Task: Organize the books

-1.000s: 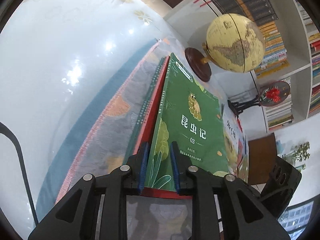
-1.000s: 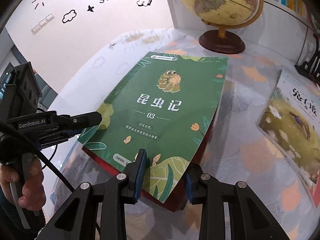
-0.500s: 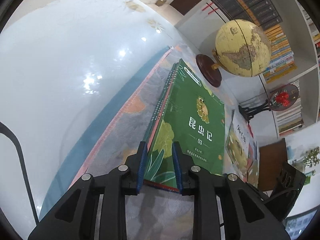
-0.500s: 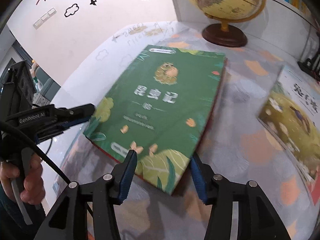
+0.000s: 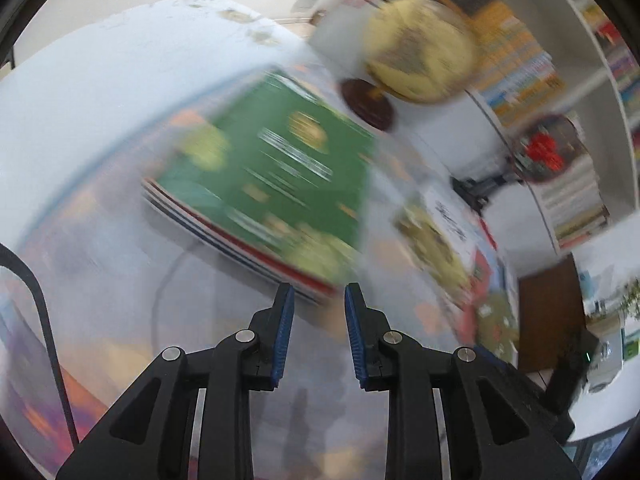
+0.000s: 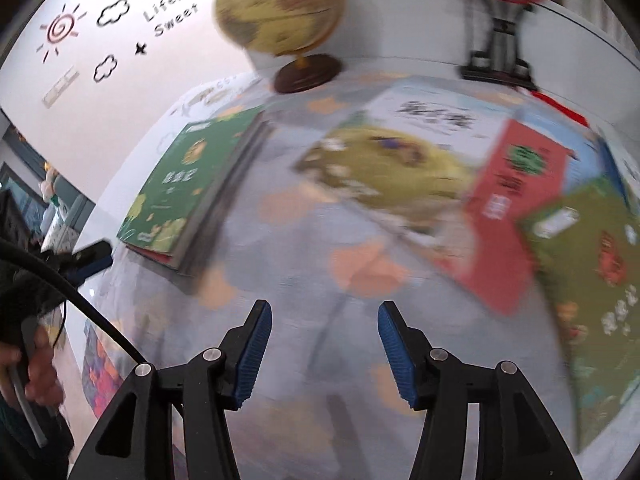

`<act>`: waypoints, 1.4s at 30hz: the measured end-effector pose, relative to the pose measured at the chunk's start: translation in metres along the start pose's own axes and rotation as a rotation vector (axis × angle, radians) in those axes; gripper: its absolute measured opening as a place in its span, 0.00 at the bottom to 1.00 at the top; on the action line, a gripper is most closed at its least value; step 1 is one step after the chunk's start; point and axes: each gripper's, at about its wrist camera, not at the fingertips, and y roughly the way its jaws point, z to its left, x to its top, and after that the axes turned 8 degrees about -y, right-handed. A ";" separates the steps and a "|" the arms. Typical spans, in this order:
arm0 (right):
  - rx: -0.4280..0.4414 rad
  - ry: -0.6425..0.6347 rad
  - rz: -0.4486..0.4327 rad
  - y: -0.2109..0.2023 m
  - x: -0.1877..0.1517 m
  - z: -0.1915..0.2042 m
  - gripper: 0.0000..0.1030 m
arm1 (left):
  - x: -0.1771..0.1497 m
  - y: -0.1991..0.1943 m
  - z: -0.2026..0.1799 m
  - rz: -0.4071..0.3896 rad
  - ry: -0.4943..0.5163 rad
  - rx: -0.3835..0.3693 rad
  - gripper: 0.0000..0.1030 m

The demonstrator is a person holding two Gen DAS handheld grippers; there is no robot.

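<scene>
Nearest my right-wrist camera, the right gripper [image 6: 325,354] has its blue-padded jaws spread and opening; I see only the patterned tablecloth [image 6: 320,248] between them, no book. In my left-wrist view, the left gripper [image 5: 318,330] shows a narrow gap between its pads, again with nothing in it; its tips sit just short of the near corner of the book stack [image 5: 256,216].

The stack lies flat on the cloth, several volumes deep. On top is a green book [image 6: 172,188] with a white title, a yellowish creature above it and leaf shapes at the lower corners. White, dark and red edges show beneath it. The left-wrist view is blurred, so I cannot count the volumes.

Further right, apart from the stack, loose books lie overlapping: an illustrated book [image 6: 400,156] in olive and white, a red book [image 6: 516,208] partly over it, and an olive-green book [image 6: 596,280] at the right edge. Their lettering is too smeared to read.

At the left edge, a hand [image 6: 38,372] grips the other tool's handle.

Behind the books stands a yellow globe [image 6: 280,4] on a dark round base, then a white wall and bookshelves [image 5: 532,80].
</scene>
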 end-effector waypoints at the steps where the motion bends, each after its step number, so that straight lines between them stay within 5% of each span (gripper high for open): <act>1: 0.001 0.005 -0.006 -0.006 -0.004 -0.011 0.52 | -0.012 0.002 -0.011 0.005 0.009 -0.010 0.23; 8: -0.052 0.055 -0.049 -0.049 -0.028 -0.100 0.52 | -0.106 0.014 -0.097 0.082 0.133 -0.048 0.24; 17: -0.044 0.109 -0.143 -0.110 -0.061 -0.171 0.53 | -0.203 -0.019 -0.189 0.031 0.348 0.002 0.24; 23: 0.031 0.121 -0.142 -0.153 -0.096 -0.201 0.54 | -0.250 -0.044 -0.218 -0.045 0.339 0.088 0.24; 26: 0.064 0.131 -0.099 -0.170 -0.107 -0.210 0.54 | -0.276 -0.066 -0.238 -0.105 0.280 0.074 0.24; 33: 0.108 0.092 -0.065 -0.218 -0.121 -0.219 0.62 | -0.321 -0.072 -0.287 -0.100 0.311 0.083 0.28; 37: 0.120 0.009 -0.067 -0.229 -0.130 -0.222 0.62 | -0.337 -0.049 -0.307 -0.091 0.310 0.058 0.28; 42: 0.139 -0.120 -0.023 -0.222 -0.151 -0.263 0.64 | -0.334 0.034 -0.325 0.010 0.164 0.053 0.28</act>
